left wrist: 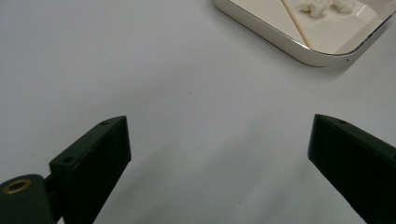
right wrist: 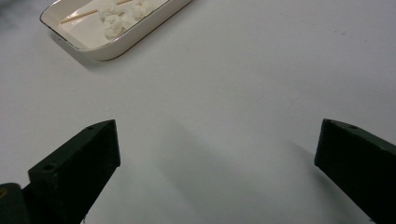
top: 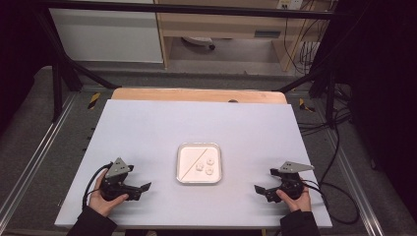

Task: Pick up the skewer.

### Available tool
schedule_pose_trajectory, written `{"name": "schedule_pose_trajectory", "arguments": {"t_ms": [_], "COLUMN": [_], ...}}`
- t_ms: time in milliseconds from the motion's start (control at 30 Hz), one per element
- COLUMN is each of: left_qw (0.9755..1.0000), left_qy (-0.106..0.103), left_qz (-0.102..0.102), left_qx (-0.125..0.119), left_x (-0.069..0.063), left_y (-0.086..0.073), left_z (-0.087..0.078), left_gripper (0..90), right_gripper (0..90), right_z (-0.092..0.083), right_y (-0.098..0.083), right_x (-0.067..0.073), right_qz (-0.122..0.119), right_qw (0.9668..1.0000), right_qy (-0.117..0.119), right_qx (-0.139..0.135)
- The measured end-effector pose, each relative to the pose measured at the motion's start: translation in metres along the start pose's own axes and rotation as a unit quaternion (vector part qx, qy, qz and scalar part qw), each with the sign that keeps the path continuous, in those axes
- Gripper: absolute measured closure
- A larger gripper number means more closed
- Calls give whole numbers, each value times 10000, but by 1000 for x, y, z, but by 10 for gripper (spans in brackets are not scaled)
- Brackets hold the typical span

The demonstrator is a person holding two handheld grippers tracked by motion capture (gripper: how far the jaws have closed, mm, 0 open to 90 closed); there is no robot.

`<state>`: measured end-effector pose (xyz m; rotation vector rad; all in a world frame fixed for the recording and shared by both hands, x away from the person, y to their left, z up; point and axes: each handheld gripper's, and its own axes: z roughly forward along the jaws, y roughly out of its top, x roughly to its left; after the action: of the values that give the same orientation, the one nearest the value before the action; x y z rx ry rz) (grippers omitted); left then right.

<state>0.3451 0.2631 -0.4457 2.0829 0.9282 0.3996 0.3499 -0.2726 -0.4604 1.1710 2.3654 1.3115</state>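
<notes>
Nothing started yet by the look of it; pure setup shot.

Nearest the bottom edge of the high view: two hands in dark sleeves, each holding a black two-jaw hand-held gripper; left gripper [top: 140, 189] and right gripper [top: 263, 191] both parked on the pale grey-white table top [top: 147, 128], tips pointing inward toward the middle; jaws spread wide apart on both, nothing between them, just bare table in either gripper view.

Further in, dead centre between the two: shallow square white tray with a thin dark rim [top: 198, 181]; well apart from either gripper, no contact anywhere.

Inside the tray: one thin wooden skewer stick [top: 194, 160] lying diagonally across the floor, plus three small lumpy white pieces [top: 205, 166] bunched on the right half, beside the stick rather than on it; can't tell what they're made of, marshmallow-ish or dough-ish maybe.

Best guess at the job: threading the pieces onto the stick; if so, zero done, everything left; stick unpicked, pieces loose.

Beyond the table: wooden board edge, black frame rails, cables on the floor.
</notes>
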Motion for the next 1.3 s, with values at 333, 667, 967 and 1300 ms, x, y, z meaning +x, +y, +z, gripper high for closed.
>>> {"name": "schedule_pose_trajectory", "arguments": {"t_ms": [333, 667, 967, 1300], "left_qw": [10000, 9998, 9995, 9992], "left_qy": [38, 121, 165, 223], "left_qz": [5, 105, 220, 248], "left_qx": [68, 107, 122, 222], "left_x": [-6, -19, -31, -47], "left_y": [4, 19, 33, 57], "left_z": [3, 9, 10, 25], "left_gripper": [65, 67, 67, 71], "right_gripper": [8, 8, 8, 8], "right_z": [0, 0, 0, 0], "right_y": [0, 0, 1, 1], "right_x": [0, 0, 0, 0], "right_qz": [4, -26, -45, -33], "right_qw": [10000, 10000, 10000, 10000], "right_qy": [-31, -51, -77, -81], "right_qx": [38, 18, 41, 46]}}
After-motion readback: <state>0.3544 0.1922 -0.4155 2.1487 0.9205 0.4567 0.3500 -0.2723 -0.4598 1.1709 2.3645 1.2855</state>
